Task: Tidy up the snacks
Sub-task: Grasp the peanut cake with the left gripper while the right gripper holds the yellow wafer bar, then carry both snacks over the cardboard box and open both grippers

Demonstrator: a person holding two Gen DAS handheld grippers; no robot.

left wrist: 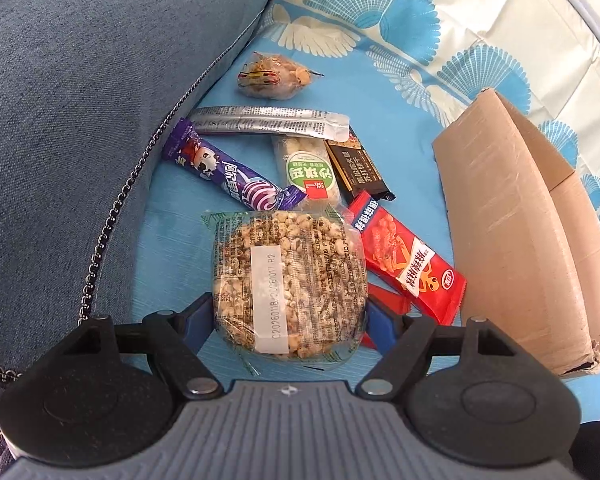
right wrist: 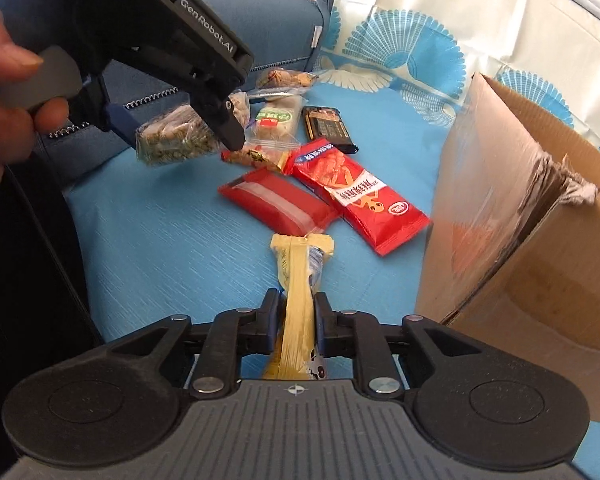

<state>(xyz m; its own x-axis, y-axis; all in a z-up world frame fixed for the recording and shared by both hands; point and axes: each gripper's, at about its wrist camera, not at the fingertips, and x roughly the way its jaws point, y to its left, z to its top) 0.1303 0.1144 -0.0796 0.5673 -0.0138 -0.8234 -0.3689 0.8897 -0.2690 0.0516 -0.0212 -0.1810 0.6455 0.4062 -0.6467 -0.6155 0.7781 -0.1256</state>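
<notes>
- two hand-held grippers work over a blue cloth surface (left wrist: 172, 248) strewn with wrapped snacks; whether it is a bed or a sofa seat cannot be told.
- the left hand-held gripper (left wrist: 290, 320) stands spread wide, its blue pads pressed on either side of a round puffed grain cake (left wrist: 290, 280) in clear wrap, which is held clear of the cloth in the right wrist view.
- a person's hand (right wrist: 8, 80) grips the handle of that gripper at the left edge of the right wrist view.
- the right hand-held gripper (right wrist: 296, 320) is nearly pressed together, pinching a narrow yellow snack packet (right wrist: 298, 280) that sticks out forward between its fingers.
- beyond the grain cake lie a purple candy bar (left wrist: 236, 176), a silver stick pack (left wrist: 272, 122), a green-labelled bar (left wrist: 308, 168) and a dark brown bar (left wrist: 358, 168), crowded together and partly overlapping.
- a small clear bag of nuts (left wrist: 276, 76) sits apart, farther back.
- a red snack packet (left wrist: 408, 256) lies just right of the cake, and a plain red pouch (right wrist: 276, 204) lies beside it.
- an open cardboard box (left wrist: 512, 240) stands at the right, near the red packet.
- a blue cushion (left wrist: 80, 100) rises along the left, and a cream fabric with blue fan print (left wrist: 400, 20) lies behind.
</notes>
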